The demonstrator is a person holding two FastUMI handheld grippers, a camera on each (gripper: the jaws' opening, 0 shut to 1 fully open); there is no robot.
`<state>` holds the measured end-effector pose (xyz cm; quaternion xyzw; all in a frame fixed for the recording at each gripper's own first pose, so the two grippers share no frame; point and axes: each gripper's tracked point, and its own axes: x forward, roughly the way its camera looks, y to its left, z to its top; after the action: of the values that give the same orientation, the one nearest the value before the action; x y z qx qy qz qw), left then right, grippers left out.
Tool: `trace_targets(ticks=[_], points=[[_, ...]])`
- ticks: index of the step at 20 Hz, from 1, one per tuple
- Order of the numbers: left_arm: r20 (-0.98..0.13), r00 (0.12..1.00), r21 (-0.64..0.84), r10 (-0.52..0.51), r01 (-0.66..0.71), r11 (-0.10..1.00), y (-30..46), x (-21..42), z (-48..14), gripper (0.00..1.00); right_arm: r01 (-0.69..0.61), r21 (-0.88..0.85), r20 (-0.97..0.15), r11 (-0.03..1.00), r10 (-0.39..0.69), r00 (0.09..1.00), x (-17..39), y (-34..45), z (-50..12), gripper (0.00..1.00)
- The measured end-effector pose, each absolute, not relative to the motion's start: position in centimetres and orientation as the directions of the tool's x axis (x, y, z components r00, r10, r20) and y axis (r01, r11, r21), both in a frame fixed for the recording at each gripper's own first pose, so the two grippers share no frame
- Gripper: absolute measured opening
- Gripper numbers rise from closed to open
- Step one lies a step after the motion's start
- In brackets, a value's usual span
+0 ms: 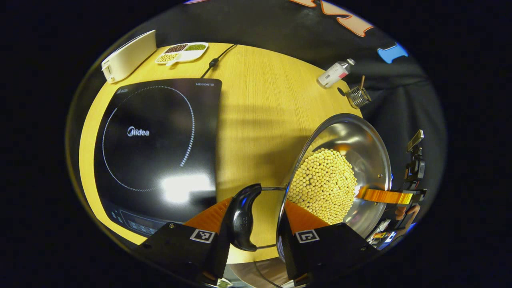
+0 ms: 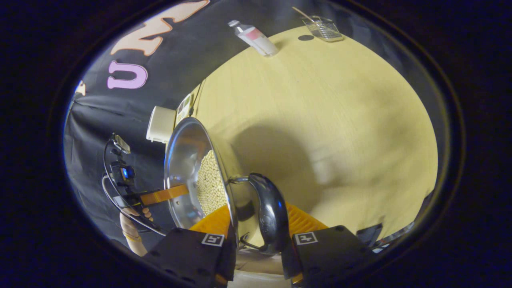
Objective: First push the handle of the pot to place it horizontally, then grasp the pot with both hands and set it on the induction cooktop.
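We hold the pot [image 1: 340, 172] by both side handles: left gripper [image 1: 256, 224] clamps the left handle [image 1: 242, 218], right gripper [image 2: 256, 232] clamps the right handle [image 2: 270, 212]. The pot is airborne, tilted, full of beans [image 1: 324, 186]. The induction cooktop [image 1: 160, 148] lies at 10 o'clock in the left gripper view. Risk: uneven lift tips the beans out.

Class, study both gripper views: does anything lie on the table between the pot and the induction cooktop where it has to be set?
Nothing visible does. In the left gripper view, only bare table separates the pot from the induction cooktop, whose glass top is bare. The bottle and wire basket stand beyond the pot, off that path.
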<state>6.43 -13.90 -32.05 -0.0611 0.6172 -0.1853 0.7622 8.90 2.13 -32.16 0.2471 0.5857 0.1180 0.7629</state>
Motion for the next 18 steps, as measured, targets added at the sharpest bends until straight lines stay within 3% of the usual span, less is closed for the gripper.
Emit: trace_targets(ticks=[3,7,8,10,18], points=[[-0.912,0.163,-0.332,-0.378,0.249,0.910,-10.6,8.3,-31.0,0.59,0.132,0.514,-0.830,0.847,0.453,0.326,8.4,5.9,-30.9,0.45],[-0.909,0.190,-0.299,-0.370,0.322,0.898,-5.3,11.5,-29.3,0.59,0.157,0.537,-0.816,0.829,0.464,0.345,8.2,12.0,-30.2,0.49],[-0.909,0.199,-0.288,-0.366,0.335,0.897,-4.3,12.2,-28.9,0.58,0.160,0.543,-0.813,0.824,0.469,0.346,8.3,13.5,-30.2,0.42],[-0.908,0.214,-0.269,-0.359,0.358,0.894,-1.8,13.1,-28.8,0.58,0.161,0.549,-0.809,0.820,0.473,0.349,8.4,16.0,-30.4,0.42],[-0.906,0.250,-0.248,-0.341,0.341,0.907,6.9,15.6,-30.2,0.58,0.117,0.557,-0.795,0.822,0.486,0.363,9.7,24.8,-31.6,0.42]])
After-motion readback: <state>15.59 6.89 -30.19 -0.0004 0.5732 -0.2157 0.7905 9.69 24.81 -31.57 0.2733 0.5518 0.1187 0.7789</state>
